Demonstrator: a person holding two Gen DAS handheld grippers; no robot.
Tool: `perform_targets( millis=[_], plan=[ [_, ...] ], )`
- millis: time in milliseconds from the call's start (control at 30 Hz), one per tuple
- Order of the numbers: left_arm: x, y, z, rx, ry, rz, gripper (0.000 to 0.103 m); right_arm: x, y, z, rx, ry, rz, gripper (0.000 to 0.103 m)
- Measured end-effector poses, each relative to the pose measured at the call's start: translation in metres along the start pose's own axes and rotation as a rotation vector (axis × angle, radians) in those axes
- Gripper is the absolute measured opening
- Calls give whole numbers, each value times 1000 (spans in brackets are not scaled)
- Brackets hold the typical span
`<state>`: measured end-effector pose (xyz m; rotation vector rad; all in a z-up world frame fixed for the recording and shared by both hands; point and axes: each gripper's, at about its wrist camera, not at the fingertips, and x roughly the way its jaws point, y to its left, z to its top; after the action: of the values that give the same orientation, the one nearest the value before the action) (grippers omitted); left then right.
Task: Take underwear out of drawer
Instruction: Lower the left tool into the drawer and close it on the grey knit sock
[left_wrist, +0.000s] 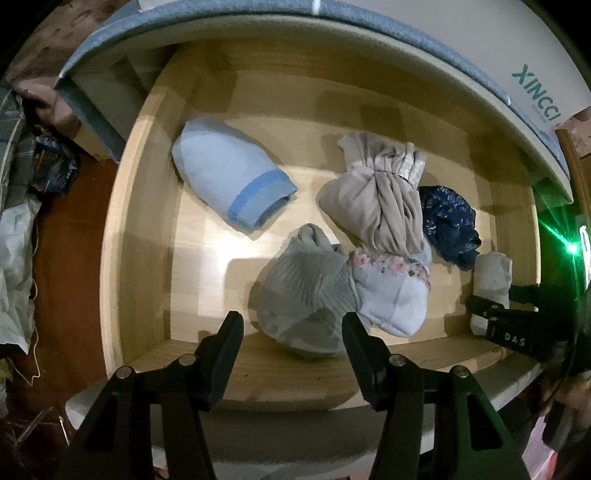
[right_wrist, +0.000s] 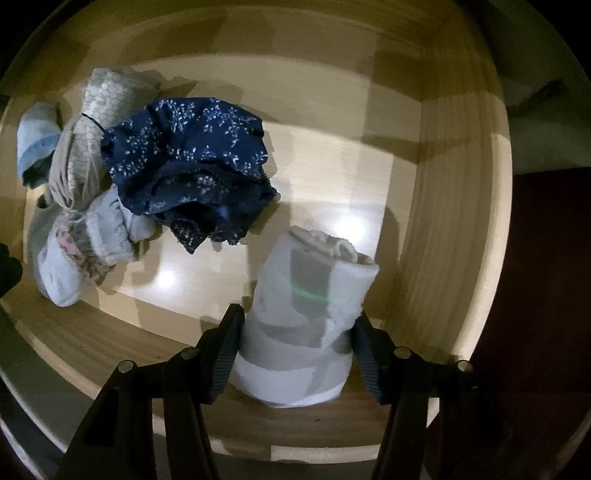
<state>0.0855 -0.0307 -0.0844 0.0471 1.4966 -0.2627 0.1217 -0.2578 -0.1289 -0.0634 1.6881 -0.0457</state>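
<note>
Pale wood lined the open drawer (left_wrist: 140, 206), its floor shining under a lamp. Down inside it, the right claw (right_wrist: 295, 354) was clamped on a rolled white piece of underwear (right_wrist: 303, 325) standing near the drawer's right wall, both ribbed pads pressed into its sides. Beside it lay a crumpled navy pair with tiny white flowers (right_wrist: 192, 162), a twisted beige bundle (left_wrist: 376, 199), a grey ribbed piece (left_wrist: 306, 291) and a folded light-blue pair with a darker band (left_wrist: 232, 177). Above the grey piece hung the left claw (left_wrist: 293, 343), fingers spread, gripping nothing.
</note>
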Motion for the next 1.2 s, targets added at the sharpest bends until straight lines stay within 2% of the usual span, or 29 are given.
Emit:
perform_targets(
  millis=[133,367,600,767,900,1133,1200],
  plan=[
    [4,-1,4,-13,23,-9,57,-1,8,-4,8,-13,21,50],
    [7,-7,11,-25,43,-25,57,-9,-1,-14,95,-47,133,48],
    [20,-17,20,-20,84,-10,57,-9,1,-22,112,-76,116,48],
    [30,-7,27,-83,96,40,57,-2,-9,-28,117,-81,129,49],
    [35,0,31,-111,121,35,57,-3,-12,-30,117,-80,123,49],
    [41,-14,36,-68,151,17,57,-10,-16,-24,132,-80,134,50],
    [44,-18,38,-47,166,19,62,-8,-15,-22,129,-79,135,50]
  ],
)
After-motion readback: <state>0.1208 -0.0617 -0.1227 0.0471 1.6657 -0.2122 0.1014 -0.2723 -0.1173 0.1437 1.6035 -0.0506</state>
